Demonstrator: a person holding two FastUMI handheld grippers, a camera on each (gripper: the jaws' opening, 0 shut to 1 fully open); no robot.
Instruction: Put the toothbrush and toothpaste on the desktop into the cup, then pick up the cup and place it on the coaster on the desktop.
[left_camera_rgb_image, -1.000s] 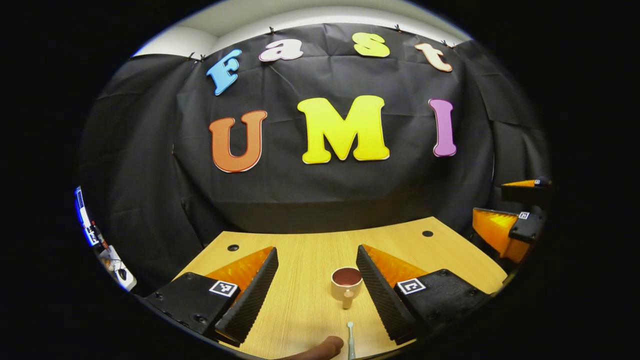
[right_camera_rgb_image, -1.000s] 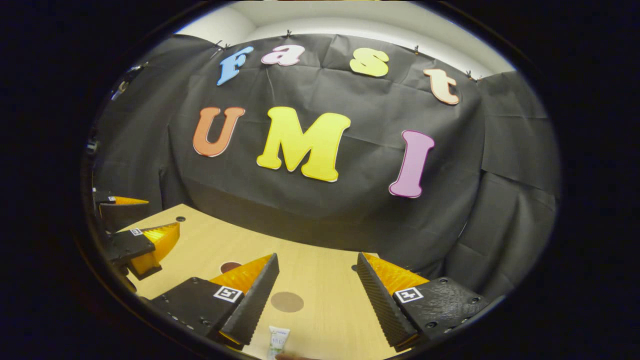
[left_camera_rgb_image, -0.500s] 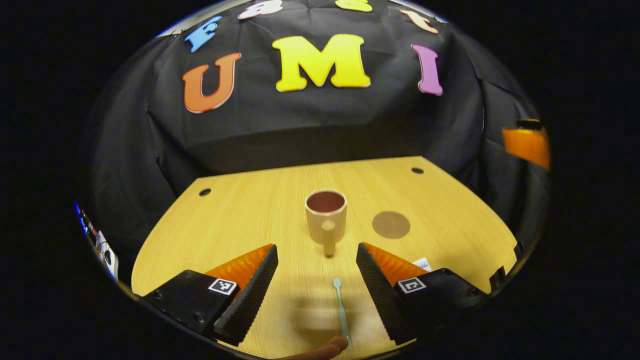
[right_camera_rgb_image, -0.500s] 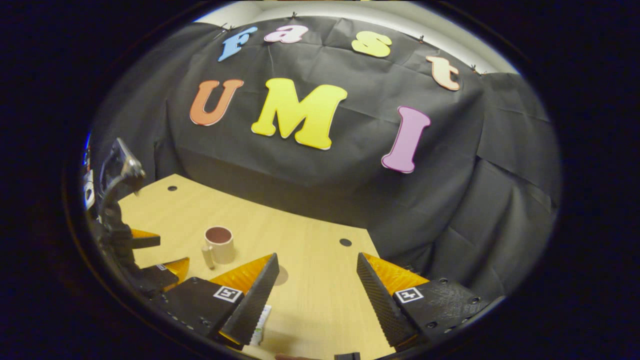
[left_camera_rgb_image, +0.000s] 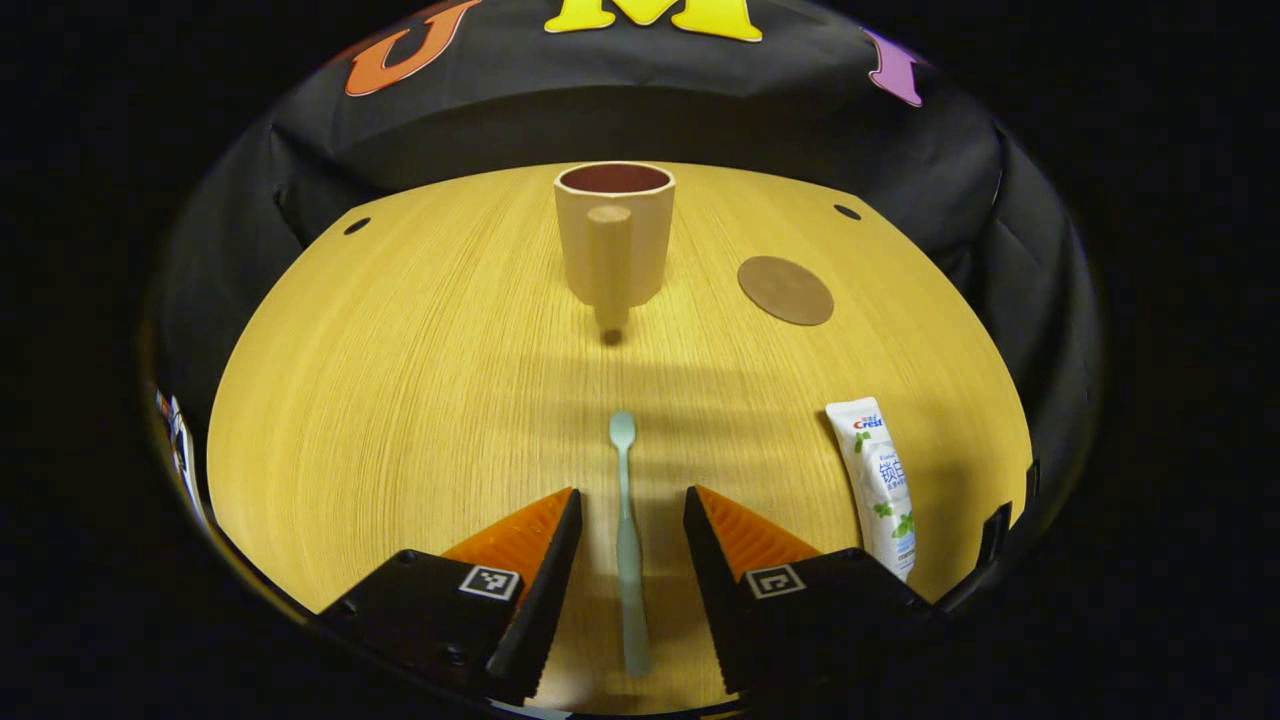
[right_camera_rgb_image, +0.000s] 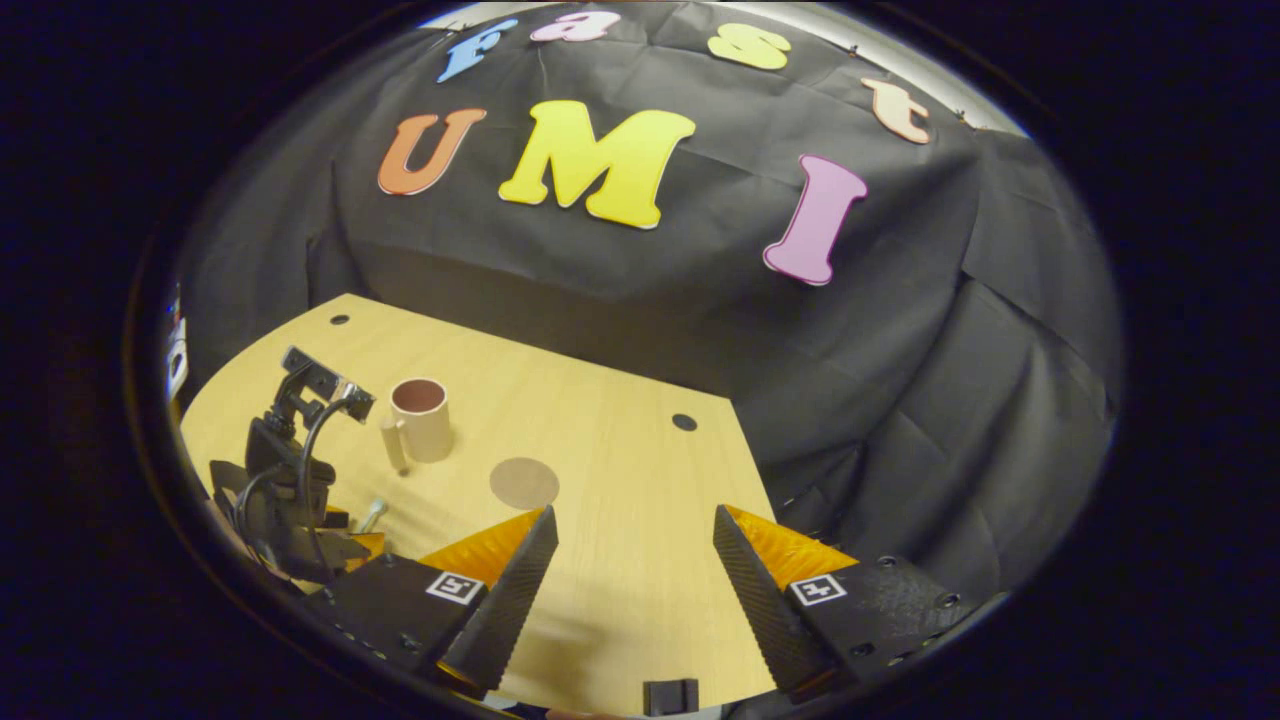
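The left gripper (left_camera_rgb_image: 625, 520) is straddling the toothbrush (left_camera_rgb_image: 628, 540) near the desk's (left_camera_rgb_image: 400, 380) near edge, fingers parted, not gripping, apparently lining up a grasp. The right gripper (right_camera_rgb_image: 630, 560) is hanging open over bare desk.

Left gripper view: low over desktop (left_camera_rgb_image: 400, 400) near edge, tilted down, facing back wall, toothbrush (left_camera_rgb_image: 628, 540) close. Right gripper view: higher, off right side, facing wall, more level. The 2 views share cup (left_camera_rgb_image: 613, 235) (right_camera_rgb_image: 420, 420), coaster (left_camera_rgb_image: 786, 290) (right_camera_rgb_image: 524, 482), desktop (right_camera_rgb_image: 620, 520).
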